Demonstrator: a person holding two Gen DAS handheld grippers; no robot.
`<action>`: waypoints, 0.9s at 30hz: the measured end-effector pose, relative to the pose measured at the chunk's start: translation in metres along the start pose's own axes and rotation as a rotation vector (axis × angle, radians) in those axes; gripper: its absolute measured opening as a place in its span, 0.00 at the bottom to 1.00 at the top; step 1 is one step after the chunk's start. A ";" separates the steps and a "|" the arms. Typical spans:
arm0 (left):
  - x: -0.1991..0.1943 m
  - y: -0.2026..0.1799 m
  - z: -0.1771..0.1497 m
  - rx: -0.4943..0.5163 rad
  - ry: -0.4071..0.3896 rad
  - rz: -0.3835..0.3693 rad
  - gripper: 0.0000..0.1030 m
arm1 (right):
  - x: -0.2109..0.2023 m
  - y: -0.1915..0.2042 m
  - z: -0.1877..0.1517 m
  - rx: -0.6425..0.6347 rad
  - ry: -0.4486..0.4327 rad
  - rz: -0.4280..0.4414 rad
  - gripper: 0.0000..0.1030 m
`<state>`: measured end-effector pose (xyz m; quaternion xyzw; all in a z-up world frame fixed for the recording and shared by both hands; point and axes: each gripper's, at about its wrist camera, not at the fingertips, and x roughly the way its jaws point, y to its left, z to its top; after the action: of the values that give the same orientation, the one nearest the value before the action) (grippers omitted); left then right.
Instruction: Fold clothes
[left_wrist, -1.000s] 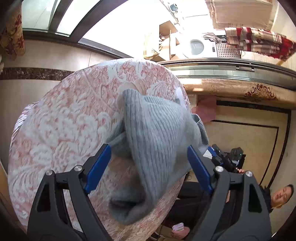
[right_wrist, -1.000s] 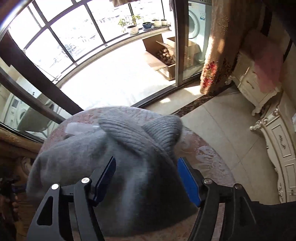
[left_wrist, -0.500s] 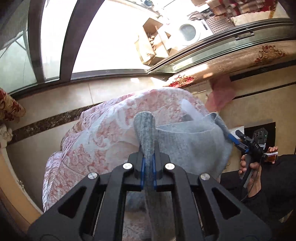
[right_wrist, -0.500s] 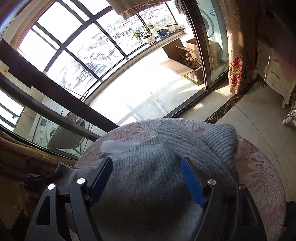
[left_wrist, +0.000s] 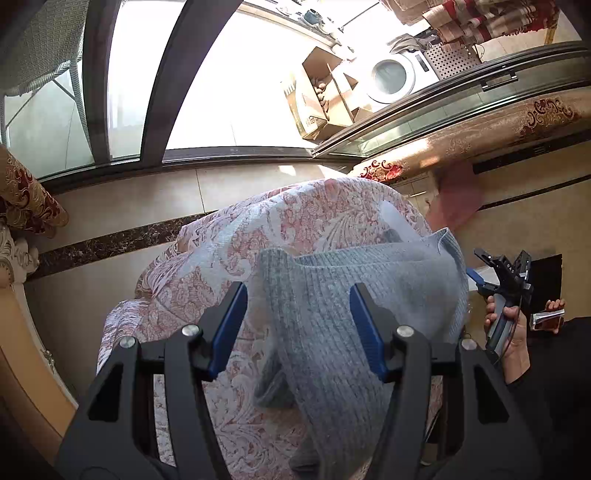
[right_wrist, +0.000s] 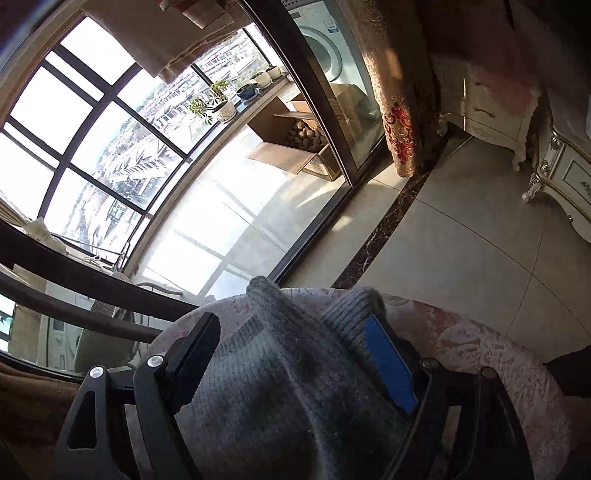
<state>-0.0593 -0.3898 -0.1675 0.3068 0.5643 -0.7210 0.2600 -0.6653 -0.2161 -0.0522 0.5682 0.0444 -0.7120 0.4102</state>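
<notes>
Grey ribbed knit sweater (left_wrist: 354, 295) lies bunched on the round pink floral-clothed counter (left_wrist: 207, 280), reaching its right edge. Left tongs (left_wrist: 297, 325) and right tongs (right_wrist: 295, 354) straddle it, both opening, gripping nothing.

**Sweater on the round table, between both grippers**

Sweater (left_wrist: 369, 295) spread on the covered table (left_wrist: 207, 280), one fold running down between the opening jaws of the left gripper (left_wrist: 297, 325), pads apart from it. Right gripper (left_wrist: 495, 277) at the right of the sweater, jaws opening, knit bunched between them. Behind the table, window (right_wrist: 110, 147); cardboard box (right_wrist: 295, 147) and washing machine (left_wrist: 393, 79) beyond the glass door.
</notes>
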 end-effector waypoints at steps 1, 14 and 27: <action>-0.004 0.002 -0.003 -0.020 -0.009 -0.014 0.68 | -0.003 -0.001 -0.002 0.001 -0.003 -0.004 0.80; -0.035 -0.019 -0.070 0.019 -0.009 -0.017 0.76 | 0.003 -0.015 -0.025 -0.200 0.038 -0.358 0.78; -0.070 -0.157 -0.202 0.476 -0.105 0.434 0.88 | -0.186 0.082 -0.233 -0.342 -0.204 -0.302 0.80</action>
<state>-0.0951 -0.1556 -0.0480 0.4344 0.2871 -0.7754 0.3571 -0.4297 -0.0478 0.0565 0.4027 0.2073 -0.8010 0.3916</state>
